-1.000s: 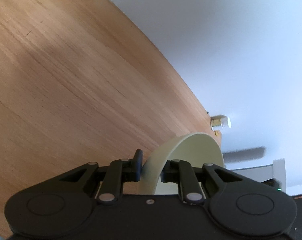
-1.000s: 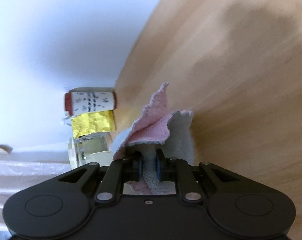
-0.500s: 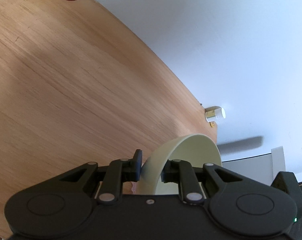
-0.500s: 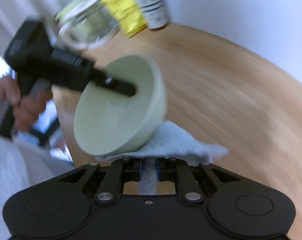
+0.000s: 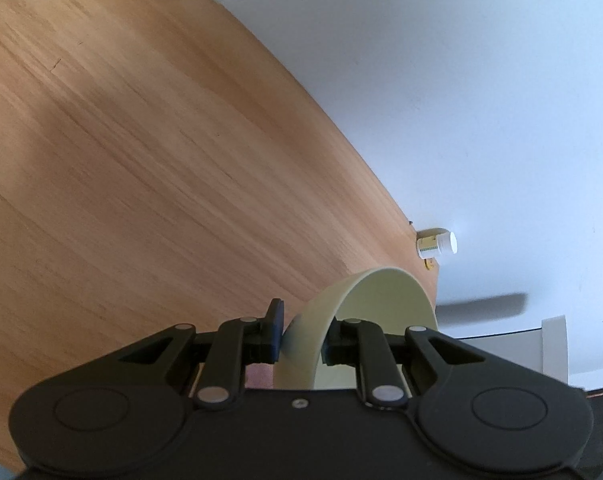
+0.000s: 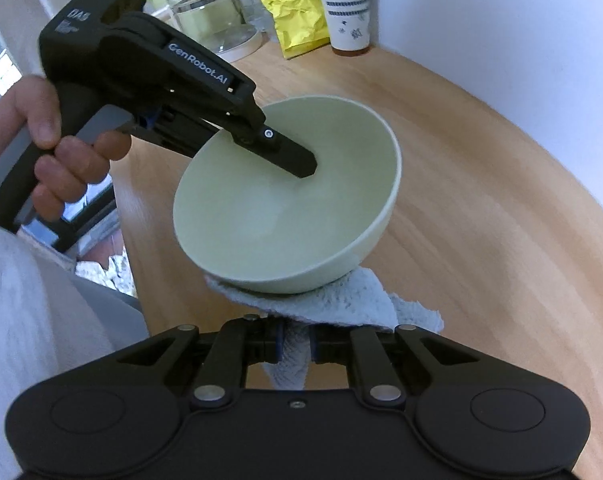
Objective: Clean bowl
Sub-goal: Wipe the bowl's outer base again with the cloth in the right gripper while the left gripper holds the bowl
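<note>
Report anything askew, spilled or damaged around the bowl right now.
Nothing spilled or damaged shows. The bowl is tilted steeply off the table, but the left gripper is clamped on its rim. The right gripper holds the cloth under its base.

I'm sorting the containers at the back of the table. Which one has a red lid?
The white patterned cup by the wall, right of the yellow bag. It has a red lid and base; the clear glass jar to the left has a white lid.

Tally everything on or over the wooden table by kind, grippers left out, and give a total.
Bowl: 1
Cloth: 1
Patterned cup: 1
Yellow packet: 1
Glass jar with white lid: 1
Small white bottle: 1
Total: 6
</note>
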